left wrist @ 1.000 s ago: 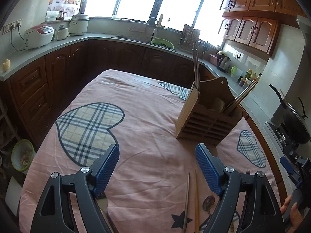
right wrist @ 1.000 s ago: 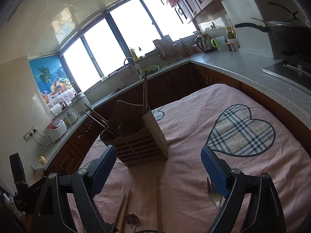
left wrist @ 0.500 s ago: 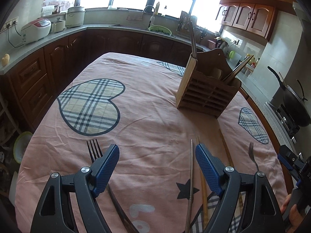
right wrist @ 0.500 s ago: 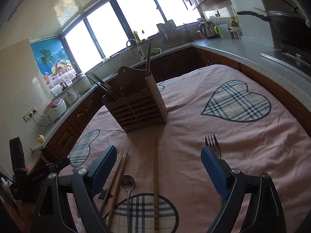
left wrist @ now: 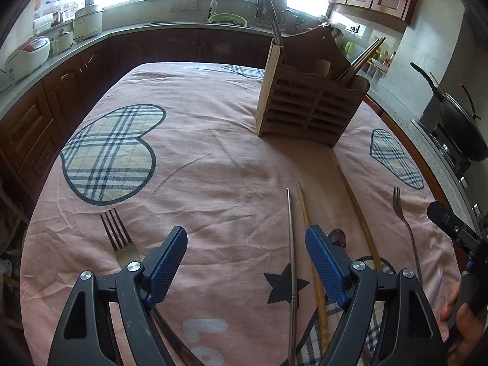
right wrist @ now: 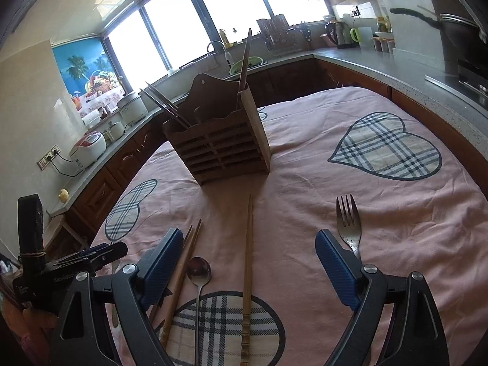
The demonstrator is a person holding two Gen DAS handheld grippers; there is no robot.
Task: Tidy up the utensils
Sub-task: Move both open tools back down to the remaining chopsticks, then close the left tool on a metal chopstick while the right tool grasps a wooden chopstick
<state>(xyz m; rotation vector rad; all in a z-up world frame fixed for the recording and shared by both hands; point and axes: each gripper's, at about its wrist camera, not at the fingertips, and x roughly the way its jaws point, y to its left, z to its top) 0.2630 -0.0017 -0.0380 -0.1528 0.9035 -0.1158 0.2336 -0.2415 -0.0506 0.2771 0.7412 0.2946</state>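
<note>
The wooden utensil holder (left wrist: 308, 97) stands upright on the cloth-covered surface (left wrist: 213, 158), and it serves as the landmark for everything else. A few long pieces already stand in it: a pair of chopsticks (right wrist: 161, 103) leaning out of one end compartment and a single tall stick (right wrist: 245, 58) at the other end, so part of the sorting looks done. Most of the work appears to remain, since the rest lies loose on the cloth on the near side of the holder: a metal chopstick (left wrist: 292, 262) with a wooden chopstick (left wrist: 311, 244) just beside it, another wooden chopstick (right wrist: 247, 274) pointing straight at the holder, a spoon (right wrist: 199, 271), a large fork (left wrist: 117, 238) and a slimmer fork (left wrist: 404, 222) lying well apart from each other. The left gripper (left wrist: 245, 262) and the right gripper (right wrist: 245, 262) both hover over these loose pieces with jaws spread wide and nothing held between them. Judging by this, no pick is under way yet.
</note>
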